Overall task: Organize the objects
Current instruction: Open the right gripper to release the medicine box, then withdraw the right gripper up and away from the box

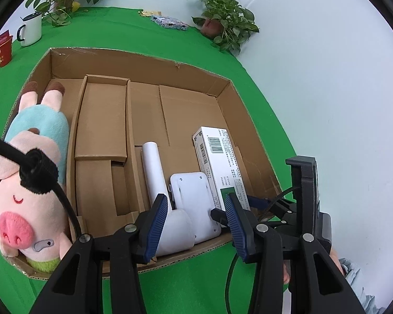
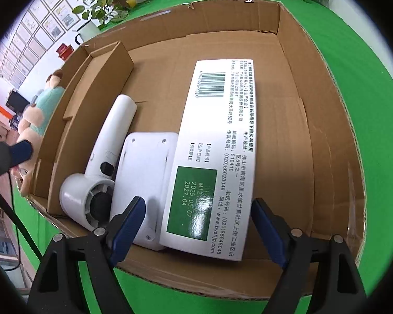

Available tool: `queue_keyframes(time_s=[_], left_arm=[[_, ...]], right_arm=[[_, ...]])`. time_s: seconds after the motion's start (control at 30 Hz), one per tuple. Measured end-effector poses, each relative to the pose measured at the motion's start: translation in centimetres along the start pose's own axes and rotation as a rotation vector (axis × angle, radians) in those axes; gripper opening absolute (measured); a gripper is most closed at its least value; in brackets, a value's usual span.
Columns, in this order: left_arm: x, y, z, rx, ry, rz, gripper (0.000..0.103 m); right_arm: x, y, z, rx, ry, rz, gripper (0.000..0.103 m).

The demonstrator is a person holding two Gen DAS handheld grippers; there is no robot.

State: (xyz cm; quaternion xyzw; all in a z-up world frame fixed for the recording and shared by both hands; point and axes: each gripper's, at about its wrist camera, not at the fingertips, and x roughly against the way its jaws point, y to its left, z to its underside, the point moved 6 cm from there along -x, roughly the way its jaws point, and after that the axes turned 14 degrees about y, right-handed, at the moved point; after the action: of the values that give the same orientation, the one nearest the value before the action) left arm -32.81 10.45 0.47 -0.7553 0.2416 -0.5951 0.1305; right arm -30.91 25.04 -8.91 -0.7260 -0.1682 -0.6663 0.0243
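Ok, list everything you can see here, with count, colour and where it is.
cardboard box: one, brown, on the green cloth
plush pig: one, pink and blue, left compartment
white fan: one, beside the white device
white device: one, between fan and carton
printed carton: one, white and green, box's right part
mug: one, white, far left
red cup: one, beside the mug
potted plants: two, green, back edge
left gripper: black, blue pads, empty
right gripper: open over the carton's near end

Plush pig (image 1: 31,178) lies in cardboard box (image 1: 133,60); left gripper (image 1: 196,225) empty.
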Motion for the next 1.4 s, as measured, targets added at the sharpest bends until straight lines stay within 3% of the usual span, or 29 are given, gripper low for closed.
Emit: queue_keyframes(time_s=[0.23,0.47,0.7,0.8,0.87,0.9,1.03,1.1,1.17,1.3,1.4], left_arm=[[-0.6,0.3,0.4,0.007,0.006,0.008,0.044],[-1.3,0.5,1.0,0.013,0.021,0.010,0.044],[-1.5,0.8,1.5,0.019,0.018,-0.015,0.044],[-1.2,1.4,1.8,0.012,-0.006,-0.135,0.045],[-0.9,2.1,2.0,0.014,-0.049,-0.249,0.045],[-0.7,2.4,2.1,0.017,-0.074,-0.289,0.045],[0.7,4.0,3.3,0.063,-0.232,-0.436,0.047],[1.1,4.6,4.2,0.081,-0.309,-0.503,0.056],[1.3,4.8,5.2,0.078,-0.393,-0.584,0.079],[-0.5,4.9,6.8,0.044,-0.425,-0.680,0.083],[-2.0,5.4,7.6,0.044,-0.429,-0.672,0.084]], right_arm=[[0.1,0.2,0.0,0.017,-0.020,0.024,0.082],[0.0,0.0,0.0,0.027,-0.025,0.041,0.069],[-0.1,-0.1,0.3,0.042,-0.002,0.032,0.068],[-0.1,-0.2,0.3,0.042,-0.004,0.033,0.070],[0.1,-0.1,0.4,0.047,-0.028,0.028,0.080],[0.3,-0.1,0.6,0.053,-0.044,0.029,0.080],[2.5,0.5,1.8,0.053,-0.202,0.078,0.082],[4.1,1.2,3.0,0.059,-0.345,0.114,0.084],[5.1,2.0,4.5,0.069,-0.467,0.139,0.085],[4.5,2.7,5.9,0.041,-0.549,0.132,0.085],[4.2,3.5,6.4,0.032,-0.611,0.184,0.085]])
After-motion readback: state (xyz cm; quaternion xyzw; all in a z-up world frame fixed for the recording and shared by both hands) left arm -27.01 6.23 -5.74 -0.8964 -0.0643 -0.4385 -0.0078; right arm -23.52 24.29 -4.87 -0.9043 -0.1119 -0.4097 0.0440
